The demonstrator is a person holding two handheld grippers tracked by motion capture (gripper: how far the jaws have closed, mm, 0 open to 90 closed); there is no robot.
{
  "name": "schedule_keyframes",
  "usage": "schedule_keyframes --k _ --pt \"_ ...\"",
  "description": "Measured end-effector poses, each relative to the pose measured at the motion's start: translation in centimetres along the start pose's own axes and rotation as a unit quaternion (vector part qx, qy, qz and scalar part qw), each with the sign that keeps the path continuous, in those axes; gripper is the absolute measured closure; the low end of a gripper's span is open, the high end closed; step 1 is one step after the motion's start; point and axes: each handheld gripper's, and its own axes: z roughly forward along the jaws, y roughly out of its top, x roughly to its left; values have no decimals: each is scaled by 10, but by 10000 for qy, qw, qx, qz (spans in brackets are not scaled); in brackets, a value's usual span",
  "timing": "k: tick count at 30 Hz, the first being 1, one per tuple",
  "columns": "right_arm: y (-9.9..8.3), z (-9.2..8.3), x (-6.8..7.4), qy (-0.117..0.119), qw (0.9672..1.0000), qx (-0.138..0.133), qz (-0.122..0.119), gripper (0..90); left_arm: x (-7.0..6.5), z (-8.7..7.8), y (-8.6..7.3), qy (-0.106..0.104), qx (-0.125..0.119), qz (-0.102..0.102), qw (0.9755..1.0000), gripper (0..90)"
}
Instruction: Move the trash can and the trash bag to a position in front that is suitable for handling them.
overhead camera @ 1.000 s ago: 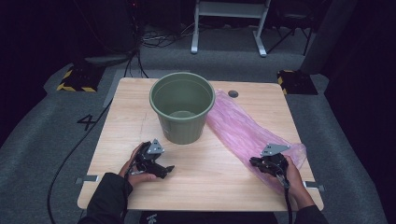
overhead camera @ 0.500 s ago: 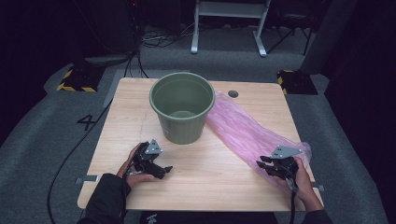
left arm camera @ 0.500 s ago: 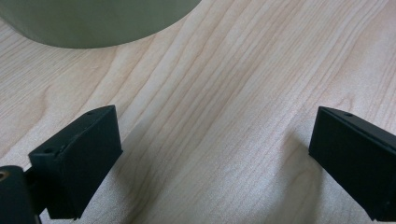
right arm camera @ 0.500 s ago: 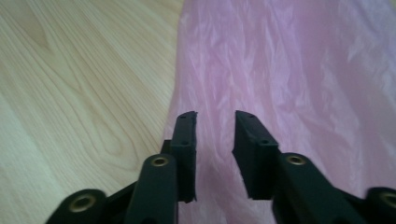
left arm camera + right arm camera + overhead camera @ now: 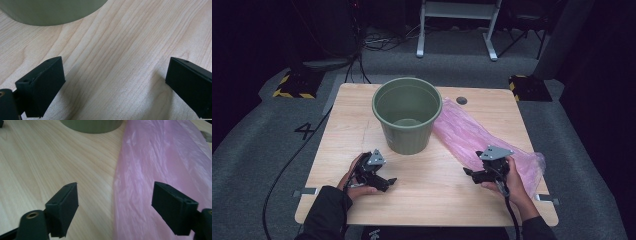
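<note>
Wooden table bears a green bucket and pink bag (lying flat). Right gripper has shifted left since earlier — jaws just opened wide, astride the bag's edge, gripping nothing. Left gripper stays put — open, empty.

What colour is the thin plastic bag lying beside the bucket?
Translucent pink plastic bag, clearest in the right gripper view.

We've got a light wooden table on grey carpet, dark room, white metal stand at the far end, yellow-black striped blocks either side.
</note>
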Motion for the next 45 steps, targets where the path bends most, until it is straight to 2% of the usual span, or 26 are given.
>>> schedule_keyframes --k 6,11,15,18,20,22,23,25,27,28,30,33,34,35,36,40,43,45 --pt "13 26 -2 -328 9992 102 182 261 0 1 1 9 6 -6 10000 14" --pt "11 44 -10 -530 9975 329 324 297 0 1 1 9 7 -4 10000 14" --pt "6 50 -18 -551 9964 398 510 296 1 1 1 6 4 -2 10000 13" --pt "2 53 -20 -476 9963 444 553 297 8 1 1 22 6 -1 10000 13" --pt "1 54 -22 -444 9962 485 571 299 16 0 1 216 -32 -34 9998 10" --pt "-1 54 -24 -390 9961 482 622 299 27 0 1 208 16 -211 9996 14" --pt "-1 54 -25 -374 9959 504 649 299 31 0 1 329 -20 -296 9990 20" --pt "-3 55 -26 -369 9956 551 656 299 36 -1 2 587 -163 -242 9978 79" --pt "-4 56 -28 -358 9951 601 703 307 43 0 6 561 -161 -307 9978 160" --pt "-5 56 -29 -341 9949 608 722 315 47 2 8 616 -192 -317 9974 158" --pt "-5 56 -30 -285 9948 596 771 333 53 6 11 596 -162 -349 9975 159" --pt "-7 54 -33 -76 9945 582 866 442 62 12 18 586 -155 -380 9974 157" --pt "-7 52 -33 -73 9947 610 824 462 63 15 21 556 -151 -414 9975 153" --pt "-8 50 -34 -37 9947 654 788 511 63 17 22 620 -163 -350 9973 153" --pt "-8 49 -35 6 9947 678 774 525 62 19 25 599 -168 -257 9977 152" --pt "-13 42 -40 141 9943 722 769 604 63 25 33 424 -78 -122 9990 153" --pt "-17 37 -44 203 9942 756 743 617 62 31 41 419 -27 -81 9991 139" --pt "-20 34 -45 230 9945 745 701 620 62 34 44 328 32 -73 9994 104"
